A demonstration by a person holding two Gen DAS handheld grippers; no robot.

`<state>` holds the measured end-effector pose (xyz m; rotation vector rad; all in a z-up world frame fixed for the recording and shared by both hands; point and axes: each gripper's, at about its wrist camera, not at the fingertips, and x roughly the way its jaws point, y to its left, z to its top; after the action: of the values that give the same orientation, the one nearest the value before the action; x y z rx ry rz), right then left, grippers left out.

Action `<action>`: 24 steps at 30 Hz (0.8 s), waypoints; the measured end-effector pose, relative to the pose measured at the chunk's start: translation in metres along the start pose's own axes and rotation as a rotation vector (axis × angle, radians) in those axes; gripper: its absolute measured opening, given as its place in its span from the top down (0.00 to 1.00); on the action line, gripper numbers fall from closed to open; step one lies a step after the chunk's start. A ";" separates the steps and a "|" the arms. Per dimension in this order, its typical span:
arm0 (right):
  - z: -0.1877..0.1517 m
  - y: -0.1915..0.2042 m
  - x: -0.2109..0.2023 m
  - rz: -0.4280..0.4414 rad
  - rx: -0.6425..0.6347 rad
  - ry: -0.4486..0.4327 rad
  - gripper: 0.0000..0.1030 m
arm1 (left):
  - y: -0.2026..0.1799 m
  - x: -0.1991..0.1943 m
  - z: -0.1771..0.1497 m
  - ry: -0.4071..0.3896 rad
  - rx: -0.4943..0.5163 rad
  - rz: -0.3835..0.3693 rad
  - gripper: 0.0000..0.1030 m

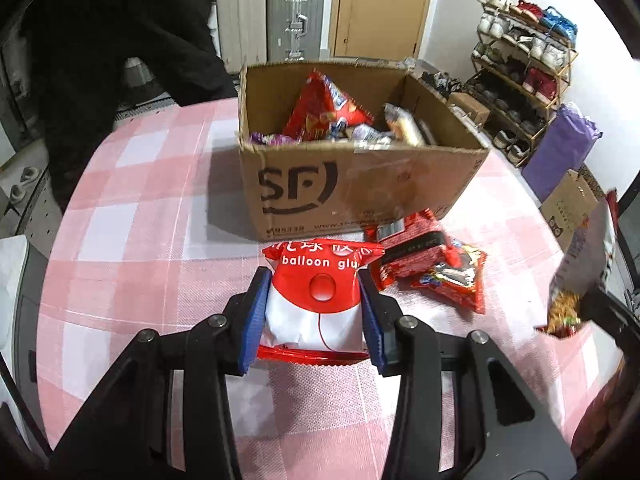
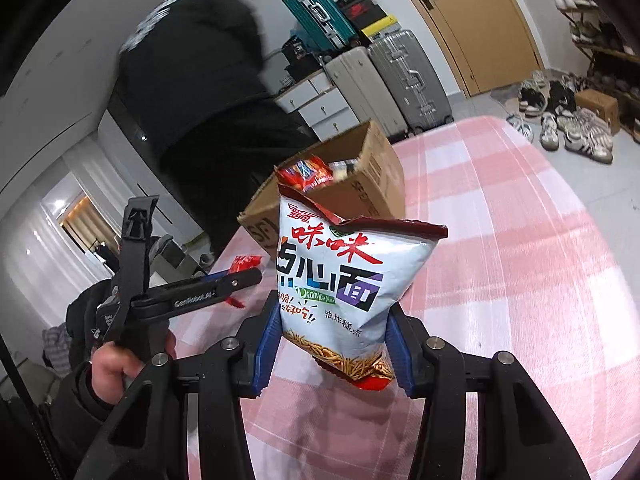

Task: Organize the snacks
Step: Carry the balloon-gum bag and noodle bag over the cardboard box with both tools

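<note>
My left gripper [image 1: 314, 312] is shut on a red and white "balloon glue" packet [image 1: 316, 300], low over the pink checked tablecloth just in front of the SF cardboard box [image 1: 360, 184]. The box holds several snack packs, including a red bag [image 1: 324, 108]. My right gripper [image 2: 334, 340] is shut on a white noodle-snack bag [image 2: 340, 280] and holds it up in the air on the near side of the box [image 2: 380, 176]. This bag also shows at the right edge of the left wrist view [image 1: 580, 272]. The left gripper shows in the right wrist view [image 2: 224, 284].
Two red snack packs [image 1: 436, 264] lie on the tablecloth [image 1: 140, 240] right of the balloon packet, against the box front. A person in black [image 1: 100, 60] stands behind the table. Suitcases [image 1: 272, 20], a shoe rack [image 1: 524, 60] and a purple bag [image 1: 560, 148] stand beyond.
</note>
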<state>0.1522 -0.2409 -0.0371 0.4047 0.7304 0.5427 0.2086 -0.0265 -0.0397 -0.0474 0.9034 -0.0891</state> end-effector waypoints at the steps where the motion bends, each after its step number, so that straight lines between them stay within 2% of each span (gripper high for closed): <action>1: 0.003 0.002 -0.002 0.000 -0.007 -0.004 0.53 | 0.006 0.000 0.004 -0.009 0.003 -0.003 0.62; 8: 0.036 0.030 -0.010 0.008 -0.101 -0.039 0.53 | 0.014 -0.030 0.028 -0.079 0.006 -0.079 0.62; 12: 0.061 0.043 -0.006 0.041 -0.139 -0.060 0.53 | 0.014 -0.052 0.047 -0.120 0.015 -0.131 0.62; 17: 0.090 0.063 0.003 0.059 -0.195 -0.076 0.53 | 0.012 -0.076 0.068 -0.168 0.025 -0.143 0.62; 24: 0.124 0.093 0.012 0.059 -0.278 -0.085 0.53 | 0.015 -0.100 0.094 -0.191 0.039 -0.141 0.62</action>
<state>0.2189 -0.1800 0.0900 0.1892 0.5535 0.6685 0.2220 -0.0016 0.0951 -0.0823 0.7063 -0.2293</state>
